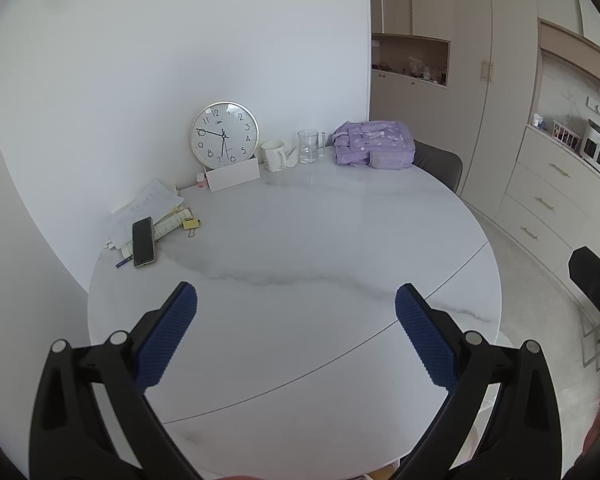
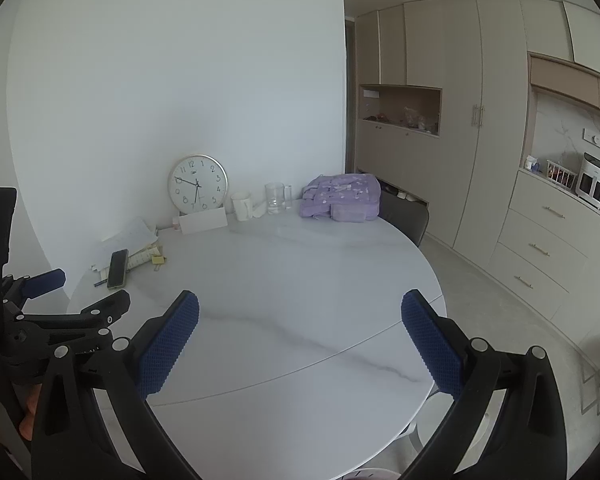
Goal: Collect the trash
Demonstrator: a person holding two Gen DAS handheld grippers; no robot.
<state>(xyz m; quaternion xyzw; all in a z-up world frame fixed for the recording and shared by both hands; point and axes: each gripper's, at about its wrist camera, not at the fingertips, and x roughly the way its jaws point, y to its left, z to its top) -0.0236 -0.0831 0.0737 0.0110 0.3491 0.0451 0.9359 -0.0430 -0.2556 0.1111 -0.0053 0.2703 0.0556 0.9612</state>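
Note:
My left gripper [image 1: 296, 300] is open and empty above the near part of a round white marble table [image 1: 300, 232]. My right gripper [image 2: 300, 308] is also open and empty over the same table [image 2: 284, 264]. A loose heap of papers [image 1: 148, 208] lies at the table's far left by the wall, also in the right wrist view [image 2: 128, 238]. A small crumpled white scrap [image 1: 291, 157] lies between the mug and the glass. Both grippers are well short of these. The left gripper shows at the left edge of the right wrist view [image 2: 72, 296].
A phone [image 1: 143, 241], a yellow binder clip [image 1: 191, 224], a wall clock [image 1: 223, 134], a white card [image 1: 234, 176], a white mug [image 1: 274, 155], a glass mug [image 1: 310, 146] and a purple bag [image 1: 374, 144] ring the table's far side. A chair [image 1: 440, 162] and cabinets [image 1: 548, 200] stand right.

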